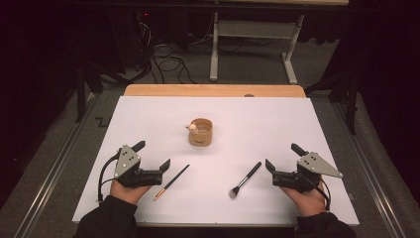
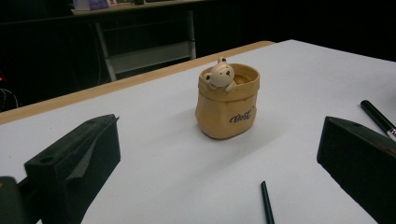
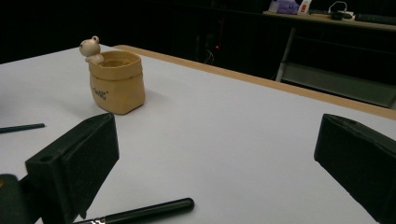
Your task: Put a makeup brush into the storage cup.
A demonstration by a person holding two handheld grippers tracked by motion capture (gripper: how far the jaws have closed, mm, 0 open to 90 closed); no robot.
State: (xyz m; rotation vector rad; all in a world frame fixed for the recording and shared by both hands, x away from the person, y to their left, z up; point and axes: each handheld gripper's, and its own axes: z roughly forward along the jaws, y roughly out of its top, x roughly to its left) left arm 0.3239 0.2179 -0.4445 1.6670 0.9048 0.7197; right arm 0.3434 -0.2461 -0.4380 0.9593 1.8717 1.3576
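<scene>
A tan sack-shaped pot [image 1: 200, 132] with a small bear figure on its rim stands at the middle of the white table sheet [image 1: 307, 198]. A thin dark brush [image 1: 171, 181] lies just right of my left gripper [image 1: 152, 155], which is open and holds nothing. A black-handled makeup brush [image 1: 246, 179] lies just left of my right gripper [image 1: 284, 156], also open and holding nothing. In the left gripper view the pot [image 2: 227, 103] stands upright ahead, with the thin brush's tip [image 2: 266, 200] low between the jaws. In the right gripper view the pot [image 3: 116, 84] is far left and the black handle [image 3: 149, 211] lies near the bottom.
A wooden table edge [image 1: 213, 90] runs along the far side of the sheet. Beyond it, on the floor, are cables [image 1: 168, 62] and a white frame stand [image 1: 252, 34]. Dark metal rails flank the table on both sides.
</scene>
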